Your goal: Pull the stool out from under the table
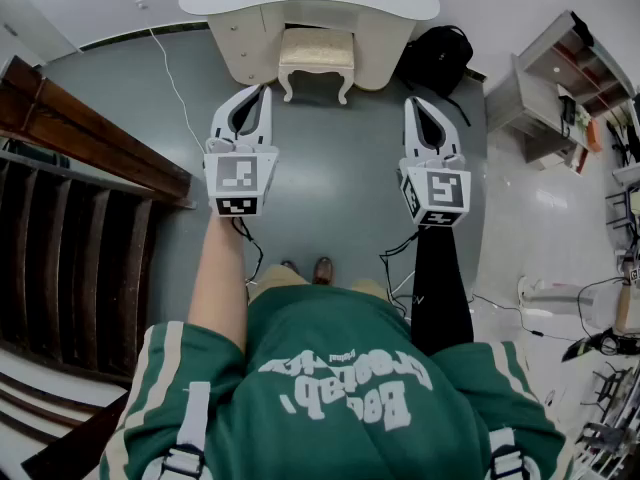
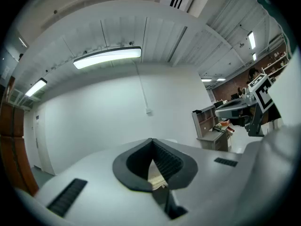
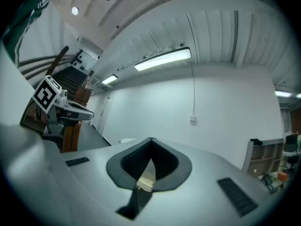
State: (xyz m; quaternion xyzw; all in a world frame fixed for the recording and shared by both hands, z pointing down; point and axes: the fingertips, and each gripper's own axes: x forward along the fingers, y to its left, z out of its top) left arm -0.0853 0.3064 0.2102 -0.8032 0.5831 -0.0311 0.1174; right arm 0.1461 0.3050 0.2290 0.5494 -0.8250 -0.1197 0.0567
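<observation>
Lining up on the tucked stool [image 1: 316,52]
Left gripper [image 1: 262,93] and right gripper [image 1: 412,103], both closed and empty, point at it ahead, under the table [image 1: 400,3], apparently squaring up.

the right gripper [image 3: 151,142] has its jaws closed, the dark ribbed pads meeting at the tips with nothing held between them; a pale cream sliver shows through the slit below, too small to identify. beyond is a white wall [image 3: 155,112] with a cable [image 3: 193,91] running down to a small box, under a long ceiling light [image 3: 162,59]. the left gripper [image 3: 87,112] shows at the left before a staircase [image 3: 70,79], and a shelf unit [image 3: 268,157] stands at the right.
</observation>
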